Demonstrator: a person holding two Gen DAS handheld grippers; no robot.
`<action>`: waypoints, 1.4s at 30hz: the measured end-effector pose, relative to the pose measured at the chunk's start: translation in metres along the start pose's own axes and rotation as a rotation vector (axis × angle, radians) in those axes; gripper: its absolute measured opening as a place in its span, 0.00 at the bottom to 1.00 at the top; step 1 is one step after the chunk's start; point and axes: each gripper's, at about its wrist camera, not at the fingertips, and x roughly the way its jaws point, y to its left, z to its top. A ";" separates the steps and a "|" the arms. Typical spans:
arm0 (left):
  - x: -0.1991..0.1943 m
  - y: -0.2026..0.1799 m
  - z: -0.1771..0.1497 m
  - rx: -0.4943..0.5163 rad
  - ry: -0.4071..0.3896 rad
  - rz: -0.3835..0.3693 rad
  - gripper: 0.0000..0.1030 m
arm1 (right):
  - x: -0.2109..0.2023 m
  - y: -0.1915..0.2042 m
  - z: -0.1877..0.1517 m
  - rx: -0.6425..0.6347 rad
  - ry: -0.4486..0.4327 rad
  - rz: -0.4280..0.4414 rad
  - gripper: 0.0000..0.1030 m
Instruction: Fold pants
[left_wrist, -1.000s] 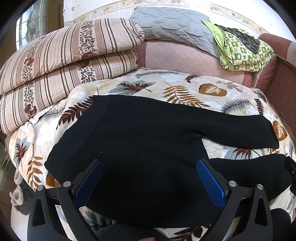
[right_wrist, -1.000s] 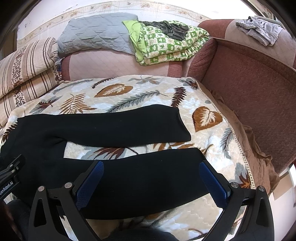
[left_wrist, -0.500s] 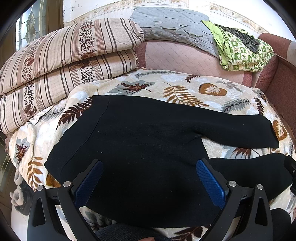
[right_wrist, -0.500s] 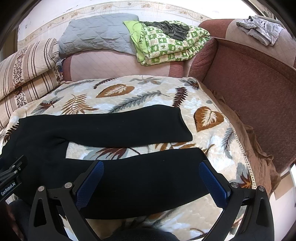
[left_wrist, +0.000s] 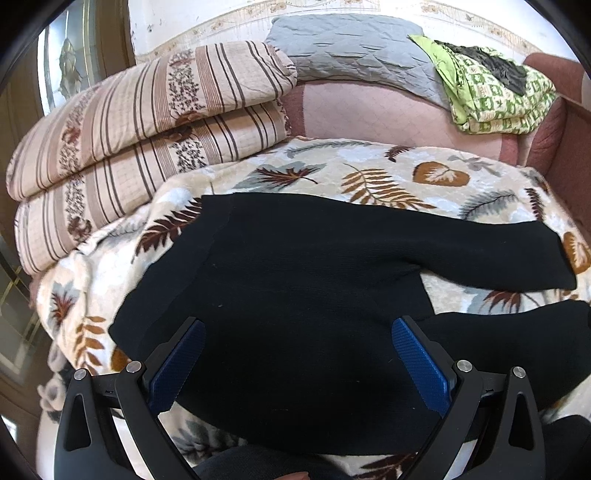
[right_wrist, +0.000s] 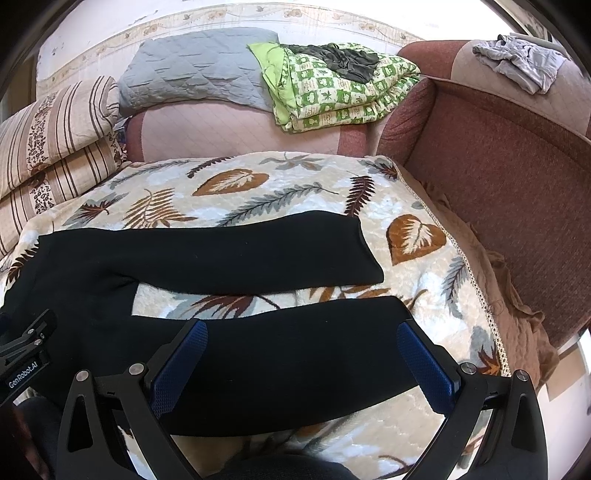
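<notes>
My 2 grippers, left (left_wrist: 293, 360) and right (right_wrist: 303, 360), gape wide and empty above black knit pants (right_wrist: 221, 258), seemingly flat, near the leaf-print blanket's (right_wrist: 258, 184) front edge.

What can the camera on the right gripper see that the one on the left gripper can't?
Only the right wrist view shows the ends of both trouser legs, the brown sofa side and the grey garment lying on top of it. Only the left wrist view shows the waist end of the black pants and the glass door at the far left. Both show the pants spread flat on the leaf-print blanket, the striped quilts, the grey quilt, the green checked blanket, and an open gripper, left and right, above the fabric.
</notes>
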 end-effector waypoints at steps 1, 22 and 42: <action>0.000 -0.003 -0.001 0.008 -0.002 0.006 0.99 | 0.000 0.000 0.000 0.001 0.001 0.002 1.00; 0.000 -0.002 0.001 0.011 0.000 -0.006 0.99 | 0.002 -0.005 0.001 0.001 0.003 0.002 1.00; 0.000 -0.004 0.001 0.013 0.002 -0.010 0.99 | 0.005 -0.006 0.000 -0.002 0.007 -0.001 1.00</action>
